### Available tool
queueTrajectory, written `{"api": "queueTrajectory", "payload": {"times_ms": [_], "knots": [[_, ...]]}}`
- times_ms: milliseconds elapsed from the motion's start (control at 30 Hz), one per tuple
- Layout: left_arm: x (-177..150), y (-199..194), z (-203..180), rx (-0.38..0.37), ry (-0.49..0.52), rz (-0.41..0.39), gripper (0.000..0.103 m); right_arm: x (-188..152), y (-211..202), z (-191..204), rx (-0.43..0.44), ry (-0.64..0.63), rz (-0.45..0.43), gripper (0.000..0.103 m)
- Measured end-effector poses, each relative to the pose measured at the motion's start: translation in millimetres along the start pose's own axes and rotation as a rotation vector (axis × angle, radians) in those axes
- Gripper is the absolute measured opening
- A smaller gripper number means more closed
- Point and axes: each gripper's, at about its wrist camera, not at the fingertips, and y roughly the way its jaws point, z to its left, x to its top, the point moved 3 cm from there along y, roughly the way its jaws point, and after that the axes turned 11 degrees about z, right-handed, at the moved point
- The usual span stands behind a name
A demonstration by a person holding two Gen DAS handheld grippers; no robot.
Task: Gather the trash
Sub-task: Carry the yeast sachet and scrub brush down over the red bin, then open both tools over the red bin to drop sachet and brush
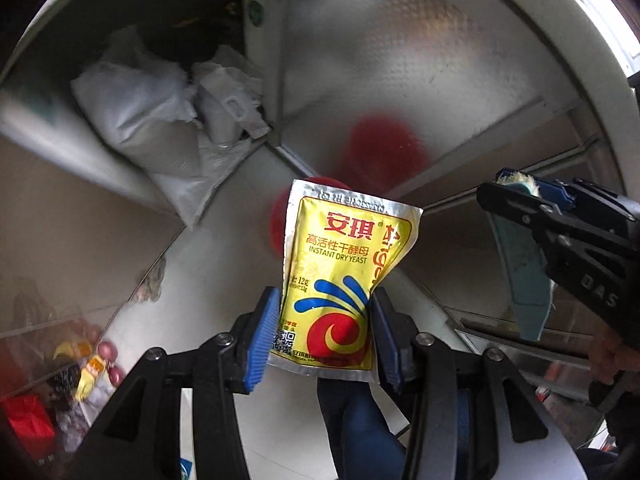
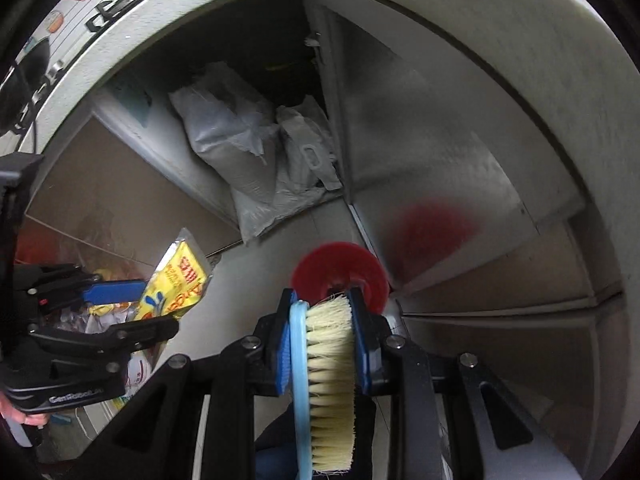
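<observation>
A yellow instant dry yeast packet (image 1: pixel 340 264) stands upright between the blue pads of my left gripper (image 1: pixel 324 300), which is shut on its lower half. In the right wrist view that packet (image 2: pixel 180 276) and the left gripper (image 2: pixel 160 306) show at the left. My right gripper (image 2: pixel 322 300) is shut on a scrubbing brush (image 2: pixel 330 380) with pale bristles and a light blue back. The left wrist view shows the brush (image 1: pixel 524 280) hanging from the right gripper (image 1: pixel 500 186) at the right. Both grippers point down at a red round thing (image 2: pixel 340 264) on the floor, half hidden behind the packet (image 1: pixel 280 220).
Grey-white plastic bags (image 1: pixel 152 120) fill an open low cabinet. A steel cabinet door (image 1: pixel 400 60) beside it reflects the red thing. Mixed coloured wrappers (image 1: pixel 80 360) lie at the lower left. A white worktop edge (image 2: pixel 520 40) curves overhead. A hand (image 1: pixel 608 356) grips the right tool.
</observation>
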Motion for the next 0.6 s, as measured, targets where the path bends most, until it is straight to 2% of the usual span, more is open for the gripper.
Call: {"api": "queueTrajectory", "payload": {"times_ms": [167, 233, 300, 433, 500, 600], "knots": [[19.9, 20.1, -7.9, -0.004, 0.043, 0.001, 0.049, -6.4, 9.8, -11.5, -0.018, 0.018, 0.004, 0.023], [24.8, 17.8, -10.9, -0.006, 0.049, -0.011, 0.064, -10.0, 10.7, -15.6, -0.020, 0.028, 0.018, 0.023], [28.3, 14.0, -12.6, -0.004, 0.054, -0.036, 0.073, -12.0, 10.0, -19.8, -0.016, 0.039, 0.019, 0.023], [31.0, 12.5, -13.3, -0.001, 0.069, -0.030, 0.074, -14.0, 13.0, -22.6, -0.021, 0.051, 0.025, 0.023], [27.8, 13.0, -11.9, 0.023, 0.062, -0.023, 0.074, -13.5, 14.2, -22.5, -0.019, 0.053, 0.028, 0.023], [21.4, 11.4, -3.2, 0.015, 0.034, -0.023, 0.074, -7.2, 18.5, -19.3, -0.009, 0.045, 0.017, 0.023]]}}
